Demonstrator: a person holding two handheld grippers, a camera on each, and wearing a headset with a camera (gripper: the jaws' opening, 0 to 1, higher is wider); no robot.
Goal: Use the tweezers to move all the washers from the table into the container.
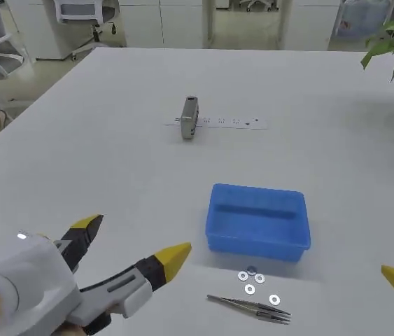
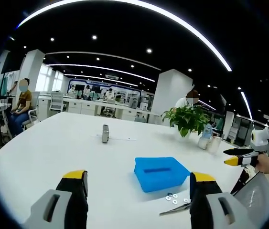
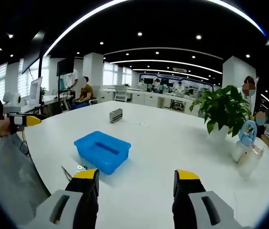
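The washers (image 1: 256,278) and tweezers (image 1: 249,306) are seen lying on the bench (image 1: 99,154), just in front of the blue container (image 1: 258,224). The left tool (image 1: 137,236) and right tool (image 3: 137,174) are held with jaws apart, gripping nothing, over open bench. In the right gripper view a potted plant (image 3: 222,112) is shown near the far edge.

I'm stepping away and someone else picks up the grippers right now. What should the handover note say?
Left gripper: open, empty, held over the table to the left of the tweezers.
Right gripper: open, empty, off to the right.
Tweezers: lying on the table in front of the blue container, not picked up.
Washers: at least four, on the table between tweezers and container.
Done: nothing; no washer seen in the container.
Left: grasp the tweezers, then move every washer into the container.
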